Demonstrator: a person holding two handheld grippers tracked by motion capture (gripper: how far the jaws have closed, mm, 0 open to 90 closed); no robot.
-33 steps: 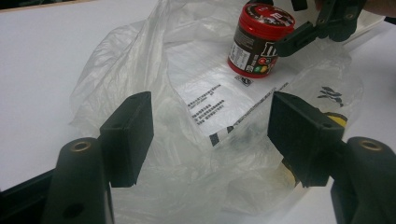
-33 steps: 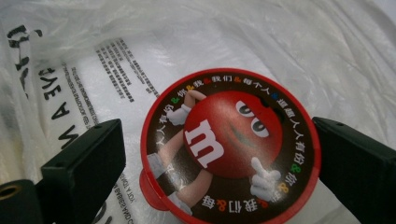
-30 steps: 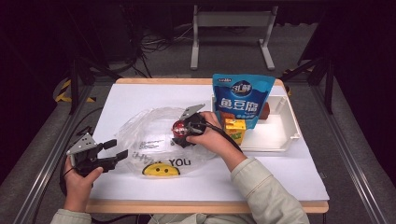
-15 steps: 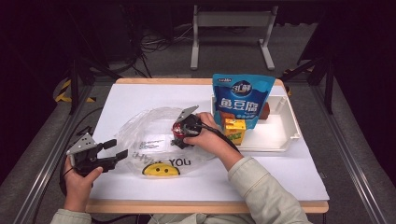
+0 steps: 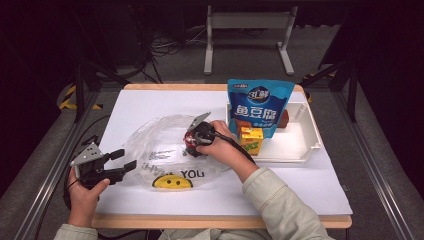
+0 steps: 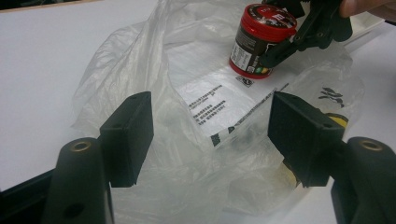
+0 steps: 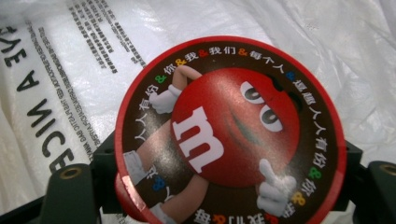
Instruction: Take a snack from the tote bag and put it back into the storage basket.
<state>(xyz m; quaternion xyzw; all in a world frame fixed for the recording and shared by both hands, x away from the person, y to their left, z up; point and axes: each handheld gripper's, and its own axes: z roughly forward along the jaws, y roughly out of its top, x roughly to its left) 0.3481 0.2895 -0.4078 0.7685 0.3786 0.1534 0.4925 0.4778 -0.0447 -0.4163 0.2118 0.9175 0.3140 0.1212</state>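
Observation:
A small jar with a red lid showing a candy character [image 5: 191, 141] [image 6: 257, 42] [image 7: 229, 135] stands upright on a crumpled clear plastic bag [image 5: 160, 155] [image 6: 140, 70] [image 7: 327, 37] printed with a smiley. My right gripper [image 5: 192, 145] [image 6: 275, 35] comes down over the jar. Its jaws have just been closing with the jar between them, and they now press its sides. At the table's front left corner my left gripper [image 5: 125, 161] [image 6: 210, 130] is open. It points at the bag's near edge, with only loose plastic lying ahead of its pads.
A white tray [image 5: 306, 146] sits at the right with a tall blue snack pouch [image 5: 259, 105] standing in it, a yellow carton [image 5: 251, 140] in front and a brown item [image 5: 285, 119] behind. A white sheet covers the table [image 5: 150, 102].
The right gripper's jaws have drawn in around the jar. Both hands stay where they were, and the jar and bag have not shifted.

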